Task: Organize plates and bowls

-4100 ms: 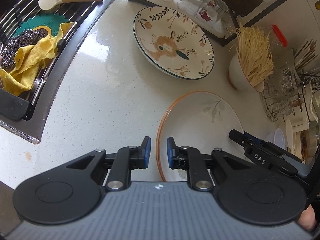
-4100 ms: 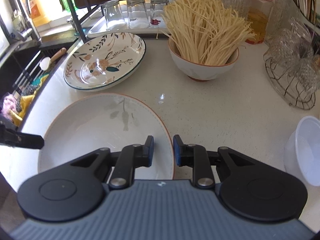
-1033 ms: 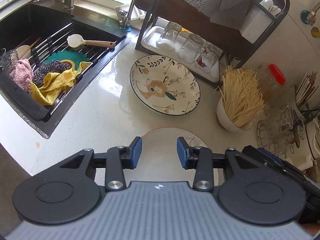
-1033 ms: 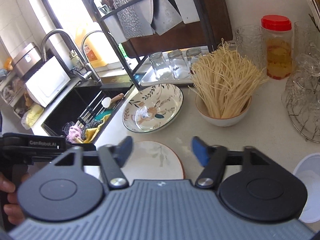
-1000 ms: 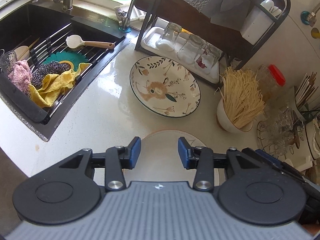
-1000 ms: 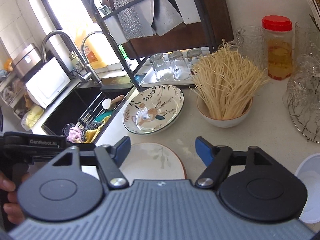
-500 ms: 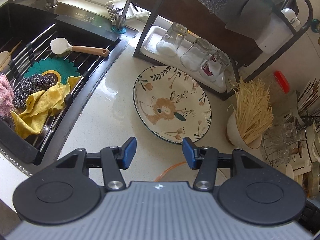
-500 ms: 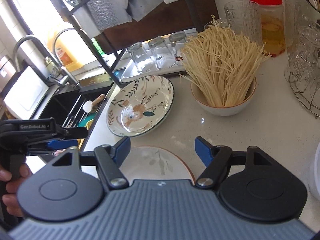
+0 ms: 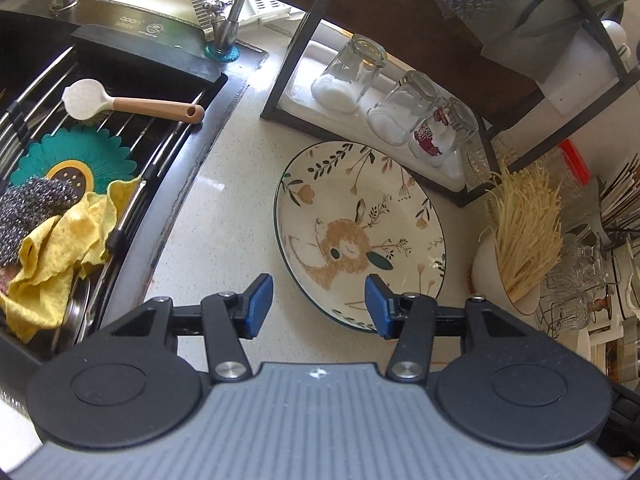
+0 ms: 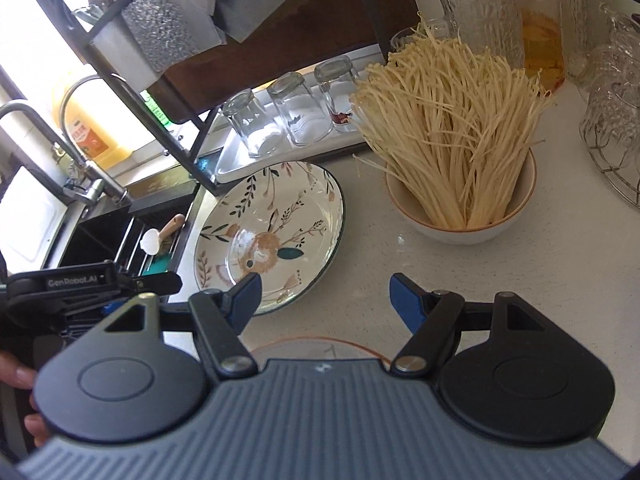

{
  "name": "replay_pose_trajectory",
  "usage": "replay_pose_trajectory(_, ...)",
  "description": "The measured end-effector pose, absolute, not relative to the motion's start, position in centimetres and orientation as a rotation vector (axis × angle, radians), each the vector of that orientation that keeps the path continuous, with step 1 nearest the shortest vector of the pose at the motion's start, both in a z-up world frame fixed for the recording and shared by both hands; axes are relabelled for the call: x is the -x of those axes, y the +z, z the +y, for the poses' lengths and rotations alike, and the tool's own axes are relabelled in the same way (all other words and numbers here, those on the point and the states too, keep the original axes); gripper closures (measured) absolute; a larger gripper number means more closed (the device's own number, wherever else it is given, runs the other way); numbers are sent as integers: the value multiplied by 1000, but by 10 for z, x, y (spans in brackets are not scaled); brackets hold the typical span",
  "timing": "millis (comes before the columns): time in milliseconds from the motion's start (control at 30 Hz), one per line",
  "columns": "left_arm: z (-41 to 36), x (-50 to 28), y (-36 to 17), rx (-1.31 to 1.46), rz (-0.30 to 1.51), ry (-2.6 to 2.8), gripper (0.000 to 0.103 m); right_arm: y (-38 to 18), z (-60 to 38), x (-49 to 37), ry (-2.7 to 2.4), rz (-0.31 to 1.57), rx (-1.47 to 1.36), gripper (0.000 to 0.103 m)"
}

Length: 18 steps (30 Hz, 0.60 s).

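Note:
A floral plate with a deer picture [image 9: 360,236] [image 10: 272,240] lies flat on the white counter [image 9: 224,216]. My left gripper [image 9: 319,306] hovers open just above the plate's near rim, nothing between its blue pads. My right gripper [image 10: 325,299] is also open and empty, over bare counter beside the same plate. A white plate with an orange rim [image 10: 316,346] lies under my right gripper, mostly hidden by its body. A white bowl of dry noodles [image 10: 460,216] [image 9: 516,276] stands to the right.
A black sink [image 9: 100,128] with a rack, yellow cloth [image 9: 60,248], scrubber and spoon lies left. A dark shelf frame [image 9: 360,60] with three upturned glasses [image 9: 400,112] stands behind the deer plate. Glassware in a wire basket [image 10: 612,132] and a red-lidded jar [image 10: 536,32] crowd the right.
Both grippers have moved forward and down toward the deer plate, which now looks larger. The orange-rimmed plate has slid under the gripper bodies. Both grippers stay open.

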<state>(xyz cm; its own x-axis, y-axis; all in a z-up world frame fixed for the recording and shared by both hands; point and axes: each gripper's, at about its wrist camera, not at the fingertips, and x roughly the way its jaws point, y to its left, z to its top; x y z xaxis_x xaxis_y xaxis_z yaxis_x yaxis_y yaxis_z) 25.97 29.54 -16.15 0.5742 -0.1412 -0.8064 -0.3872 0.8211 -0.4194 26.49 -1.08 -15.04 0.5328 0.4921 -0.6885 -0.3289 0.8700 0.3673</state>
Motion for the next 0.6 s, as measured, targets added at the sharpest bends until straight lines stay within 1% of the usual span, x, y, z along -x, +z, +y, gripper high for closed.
replay_pose_trajectory(400,321,-293,-183,618,1012,112,47,-163,14,-289,429,920,-239,33)
replay_pose_trajectory(467,326,-298,-188,630,1022,106,48,-167,18,-294,424,934,-242,42)
replay_pose_trajectory(500,329,-301,-191,633,1027,100,48,-169,19,-296,422,942,-243,43)
replay_pose_trajectory(533,331,-305,-193,635,1030,94,48,-171,21,-299,420,950,-244,48)
replay_pose_trajectory(567,332,-308,-195,638,1032,93,48,-173,23,-301,418,961,-244,55)
replay_pose_trajectory(600,334,-310,-197,641,1034,91,48,-174,24,-304,414,971,-243,56)
